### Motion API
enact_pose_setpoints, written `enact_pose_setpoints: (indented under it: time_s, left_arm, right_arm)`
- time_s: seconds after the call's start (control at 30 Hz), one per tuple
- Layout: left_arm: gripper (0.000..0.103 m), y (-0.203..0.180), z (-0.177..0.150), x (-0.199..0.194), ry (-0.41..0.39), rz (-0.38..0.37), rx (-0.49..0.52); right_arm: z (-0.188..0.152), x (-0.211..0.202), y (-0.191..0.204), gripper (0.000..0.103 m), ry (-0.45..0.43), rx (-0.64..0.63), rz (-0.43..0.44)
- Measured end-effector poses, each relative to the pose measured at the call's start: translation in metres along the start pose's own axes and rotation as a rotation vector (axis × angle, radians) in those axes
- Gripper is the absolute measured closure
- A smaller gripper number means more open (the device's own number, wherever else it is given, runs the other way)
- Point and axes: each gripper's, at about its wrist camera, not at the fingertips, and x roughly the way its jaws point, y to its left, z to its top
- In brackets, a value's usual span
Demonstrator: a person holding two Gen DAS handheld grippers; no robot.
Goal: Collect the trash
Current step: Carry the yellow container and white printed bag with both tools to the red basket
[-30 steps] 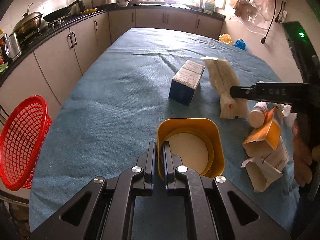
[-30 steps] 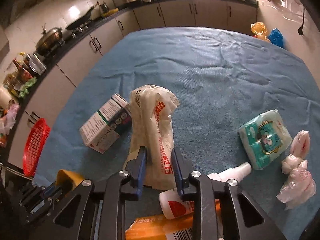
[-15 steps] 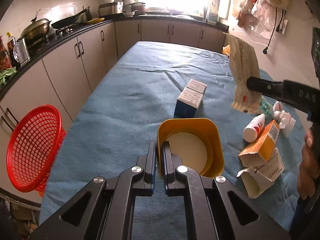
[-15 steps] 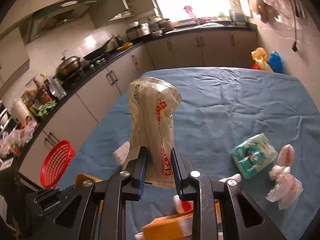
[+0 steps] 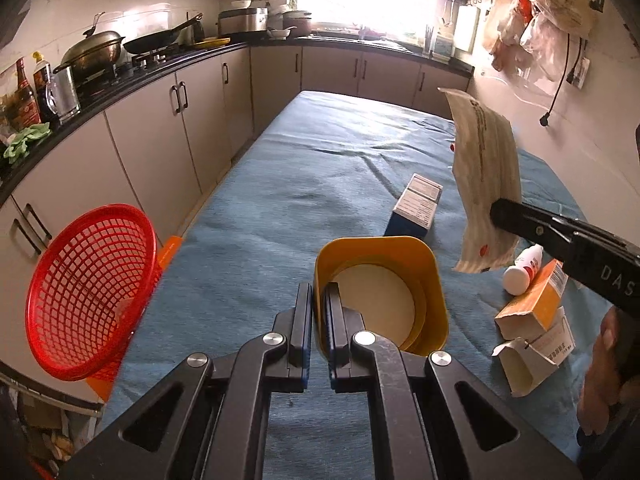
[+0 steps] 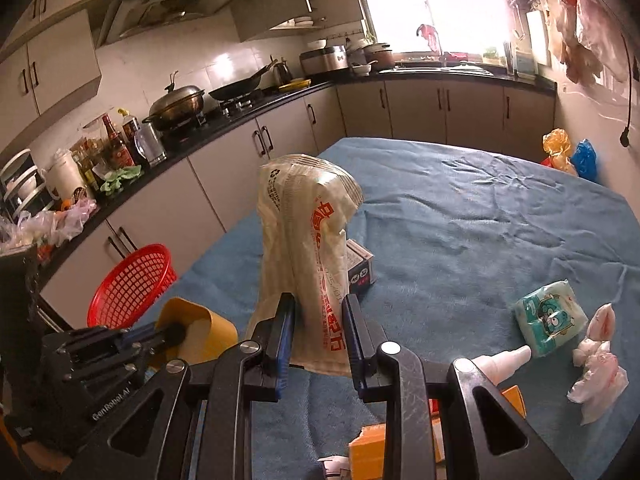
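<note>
Above the blue-clothed table [image 5: 280,200] I have the right gripper [image 6: 319,332] lifted clear, its jaws closed most of the way onto the lower part of a cream paper bag [image 6: 308,248] with red print, which stands up from the grip and hangs free of the cloth. My left gripper [image 5: 319,320] is pinched nearly shut on the near wall of a yellow bin [image 5: 380,292], one finger inside the rim and one outside, with the bin sitting on the table and a pale round disc at its bottom. I judge this to be the carry step for one piece of trash: the bag is picked up but not yet dropped in. Next I would swing it leftward over the bin's mouth, lower its bottom edge inside, and only then release; the bag is tall and limp, so it may catch on the rim or tip the light bin unless my left grip holds firm. More litter waits on the right side of the table: a white bottle [image 5: 522,270], an orange carton [image 5: 532,306], a torn white box [image 5: 532,356], a teal tissue pack [image 6: 550,318] and crumpled plastic [image 6: 596,372]. A blue box [image 5: 418,206] lies beyond the bin, and a red basket [image 5: 88,288] sits off the table's left edge.
</note>
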Motion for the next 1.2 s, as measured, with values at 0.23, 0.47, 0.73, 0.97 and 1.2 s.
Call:
enact_pose_setpoints:
  time_s: [0.23,0.47,0.73,0.97,1.2]
  left_arm:
    - [0.097,0.004,-0.001,0.000,0.001,0.007,-0.008]
    - [0.097,0.005,-0.002,0.001,0.003,0.010,-0.008]
    - [0.097,0.008,-0.003,0.000,0.002,0.012,-0.012]
    - [0.097,0.013,-0.002,-0.004,-0.003,0.016,-0.019]
    - [0.097,0.023,0.002,-0.013,-0.023,0.019,-0.036]
  right_arm:
    - [-0.003,0.005,0.004,0.077,0.015,-0.019,0.001]
    - [-0.006,0.008,0.010,0.077,0.027,-0.043,0.005]
    - [-0.006,0.011,0.010,0.077,0.036,-0.052,0.011]
    - [-0.009,0.012,0.015,0.077,0.038,-0.068,0.017]
    - [-0.010,0.012,0.019,0.077,0.042,-0.071,0.035]
